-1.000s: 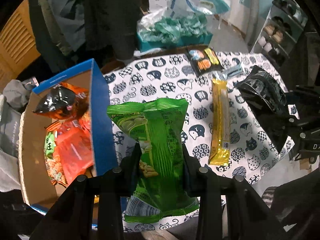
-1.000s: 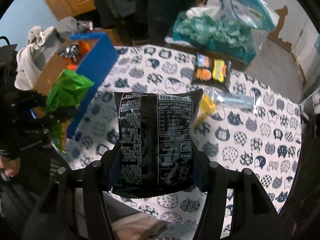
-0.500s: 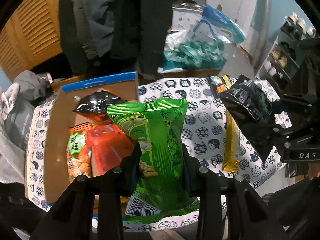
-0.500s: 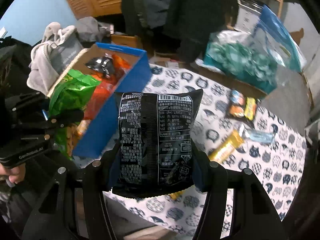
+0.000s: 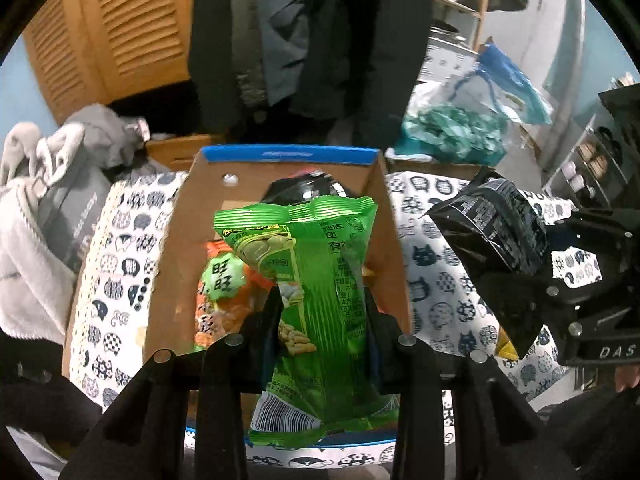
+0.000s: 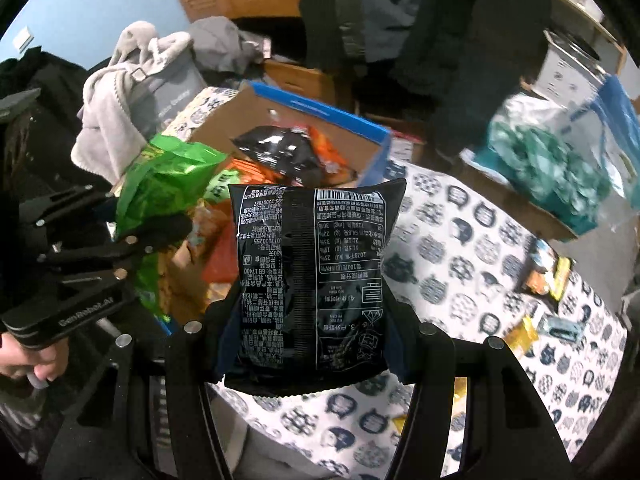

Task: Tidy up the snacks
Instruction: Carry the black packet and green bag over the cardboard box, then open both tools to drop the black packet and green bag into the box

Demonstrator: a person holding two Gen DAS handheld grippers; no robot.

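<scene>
We are seeing the left gripper [image 5: 322, 320] with its jaws pinching a green snack packet [image 5: 316, 280] by its lower half; the packet is standing upright between them and hiding the pads, so we cannot make out where they are touching it. Just beyond these jaws, the open cardboard box [image 5: 176, 240] with the blue rim is lying on the bench [image 5: 120, 264], and the green packet is covering most of its contents: only parts of an orange packet [image 5: 224, 312] and a black foil packet [image 5: 304, 188] are showing.

The right gripper [image 6: 310, 320] is holding its jaws clamped on a black snack packet [image 6: 312, 276], printed back toward the camera, its bottom edge hanging below the jaws and blocking the bench directly ahead. To the left of these jaws the box is sitting partly behind the left gripper. To the right and farther out, a yellow stick packet [image 6: 524, 334] and a dark packet with orange print [image 6: 544, 274] are lying on the cat-patterned cloth, both blurred and partly cut off. A hand [image 6: 24, 364] is showing at the left edge, mostly out of frame.
</scene>
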